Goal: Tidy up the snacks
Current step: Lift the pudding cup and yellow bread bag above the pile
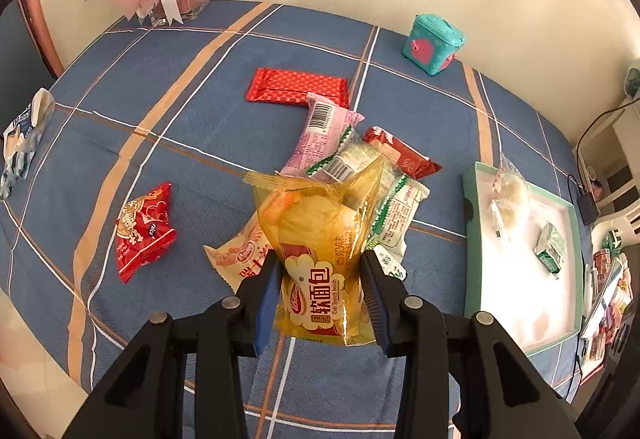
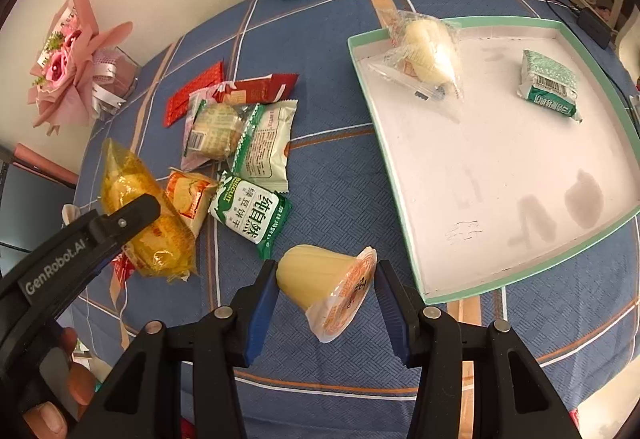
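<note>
— Glossy yellow film: the left gripper [image 1: 320, 291] has its jaws clamped on a crinkly yellow soft-bread bag [image 1: 320, 239], held clear above the blue plaid woven tablecloth [image 1: 192, 127].

— And the right gripper [image 2: 326, 299]?

— Jaws closed on a smooth, tapered pale-yellow jelly cup [image 2: 324, 287] with an orange foil lid, tilted sideways.

— Farther off?

— A heap of foil and plastic snack packets [image 2: 248, 143], overlapping, some half hidden. To the right, a shallow mint-rimmed white cardboard tray [image 2: 520, 279] holds a clear bun bag [image 2: 428, 51] and a green packet [image 2: 550, 85].

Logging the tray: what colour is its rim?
Mint green rim, white inside; clearest in the right wrist view.
</note>
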Motion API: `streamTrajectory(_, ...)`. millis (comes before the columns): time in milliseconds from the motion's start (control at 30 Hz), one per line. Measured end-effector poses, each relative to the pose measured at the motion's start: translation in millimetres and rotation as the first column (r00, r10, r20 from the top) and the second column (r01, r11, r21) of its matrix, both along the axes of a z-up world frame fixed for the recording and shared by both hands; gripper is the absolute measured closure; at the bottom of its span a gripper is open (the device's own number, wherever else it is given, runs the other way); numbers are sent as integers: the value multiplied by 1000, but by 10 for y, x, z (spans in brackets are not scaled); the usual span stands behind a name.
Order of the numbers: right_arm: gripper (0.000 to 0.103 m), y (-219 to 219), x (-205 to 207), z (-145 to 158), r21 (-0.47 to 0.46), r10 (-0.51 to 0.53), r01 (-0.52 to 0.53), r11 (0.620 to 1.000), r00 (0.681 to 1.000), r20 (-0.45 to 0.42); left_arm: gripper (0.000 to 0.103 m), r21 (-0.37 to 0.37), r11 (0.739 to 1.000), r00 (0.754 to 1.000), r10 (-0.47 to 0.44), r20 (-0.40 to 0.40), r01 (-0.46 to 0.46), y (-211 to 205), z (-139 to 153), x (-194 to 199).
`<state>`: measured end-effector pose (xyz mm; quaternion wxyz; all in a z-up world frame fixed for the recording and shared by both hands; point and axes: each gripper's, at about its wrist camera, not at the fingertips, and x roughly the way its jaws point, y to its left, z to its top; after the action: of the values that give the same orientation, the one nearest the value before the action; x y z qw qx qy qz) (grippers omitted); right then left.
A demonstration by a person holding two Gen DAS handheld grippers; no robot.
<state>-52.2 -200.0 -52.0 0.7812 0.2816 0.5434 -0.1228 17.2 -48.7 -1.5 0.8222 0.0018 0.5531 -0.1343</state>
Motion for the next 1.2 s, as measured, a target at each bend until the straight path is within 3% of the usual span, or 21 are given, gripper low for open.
streamTrajectory(467,57,-445,-224,110,-53,-113,113,992,994,11,62,-24,993,993,-113,21,113,-585,81,-215)
streamTrajectory(700,57,-729,-353,-3,-6,-178,178,984,984,-7,62,11,993,993,-118,-16,118,-631,-10,-201)
streamTrajectory(900,57,-501,-203,19,6,-85,85,996,996,17,62,54,997,995,-60,-78,64,-459,-157,-103)
streamTrajectory(1200,57,-23,61,-87,-10,71,-71,997,997,-10,62,56,998,992,13,-123,-7,-141,-258,28)
